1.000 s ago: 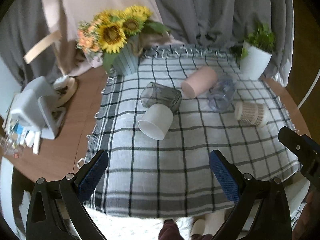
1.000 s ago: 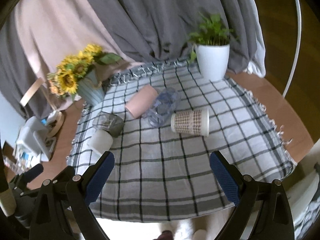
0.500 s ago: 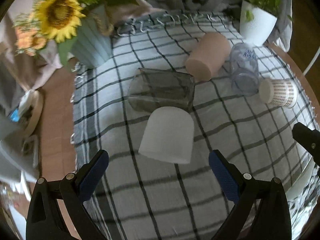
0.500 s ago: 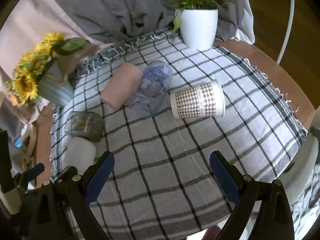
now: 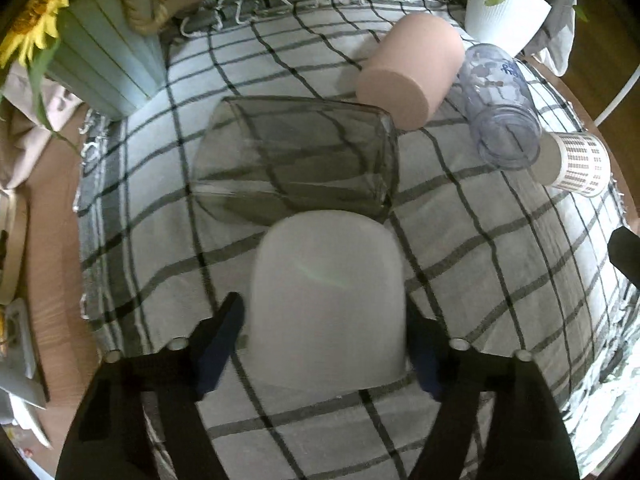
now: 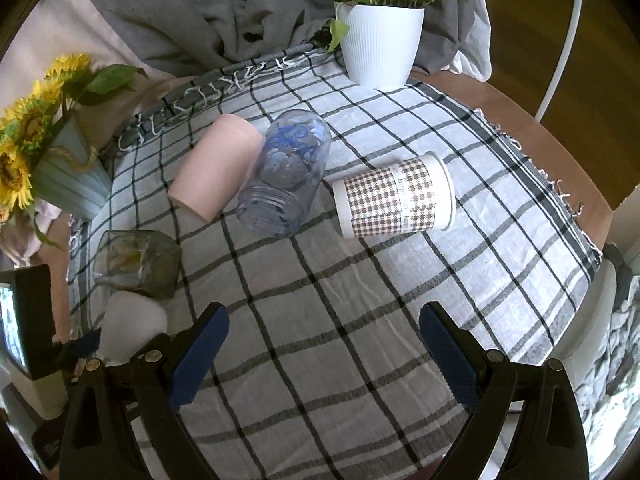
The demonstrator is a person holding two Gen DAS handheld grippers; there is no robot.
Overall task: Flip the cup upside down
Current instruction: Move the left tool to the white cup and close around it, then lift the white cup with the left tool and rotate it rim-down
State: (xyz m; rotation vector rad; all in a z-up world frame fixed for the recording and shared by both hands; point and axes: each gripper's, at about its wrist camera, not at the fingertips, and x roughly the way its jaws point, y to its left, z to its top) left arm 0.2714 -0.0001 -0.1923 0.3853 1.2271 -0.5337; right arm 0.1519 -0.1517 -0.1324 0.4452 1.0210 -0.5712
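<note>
A white cup (image 5: 326, 300) lies on its side on the checked cloth, its rounded bottom pointing away from me. My left gripper (image 5: 320, 344) is open, with its blue-padded fingers (image 5: 218, 346) on either side of the cup near its rim; the right pad looks close to the cup wall, the left a little apart. The same cup shows in the right wrist view (image 6: 132, 326) at the left edge. My right gripper (image 6: 324, 356) is open and empty above the cloth near the table's front.
A smoky glass tumbler (image 5: 296, 160) lies right behind the white cup, touching it. Further back lie a pink cup (image 5: 408, 68), a clear plastic cup (image 5: 500, 104) and a houndstooth paper cup (image 6: 394, 200). A sunflower pot (image 5: 108, 56) and a white planter (image 6: 380, 44) stand at the back.
My left gripper has moved forward and down so its fingers now straddle the white cup, and they have narrowed. My right gripper has moved slightly closer to the table.
</note>
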